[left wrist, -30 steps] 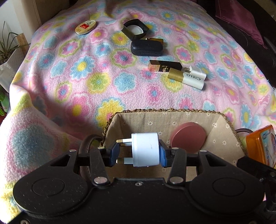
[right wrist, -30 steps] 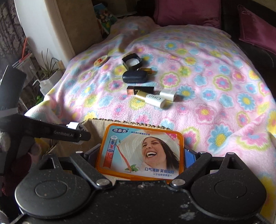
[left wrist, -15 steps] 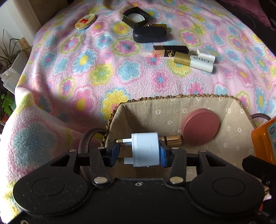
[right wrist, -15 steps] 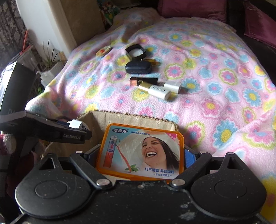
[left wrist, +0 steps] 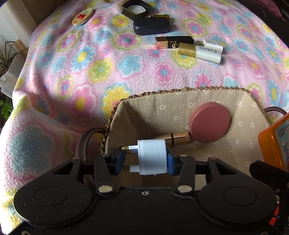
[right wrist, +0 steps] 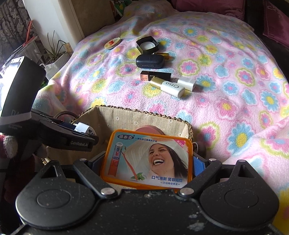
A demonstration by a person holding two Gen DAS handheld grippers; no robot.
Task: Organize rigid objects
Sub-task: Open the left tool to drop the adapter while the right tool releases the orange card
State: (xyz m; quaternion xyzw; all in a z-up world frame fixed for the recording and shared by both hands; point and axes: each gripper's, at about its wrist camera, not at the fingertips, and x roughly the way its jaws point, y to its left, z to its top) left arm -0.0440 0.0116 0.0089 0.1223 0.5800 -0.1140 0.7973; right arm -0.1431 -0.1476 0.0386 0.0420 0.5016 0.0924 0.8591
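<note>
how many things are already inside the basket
2: a round pink lid leaning against the basket's far wall, and a gold tube lying beside it. The tongs may hide others.

In the right wrist view, the orange tin (right wrist: 146, 160) hides most of the pink round lid (right wrist: 147, 128) behind it, and we cannot see the basket (right wrist: 101, 115) floor. In the left wrist view, the same tin (left wrist: 274, 141) is cut off by the right edge. The gold tube (left wrist: 178, 138) runs partly behind the white plug (left wrist: 152, 157). Print on the small round tin (left wrist: 82, 15) is too small for us to read.
</note>
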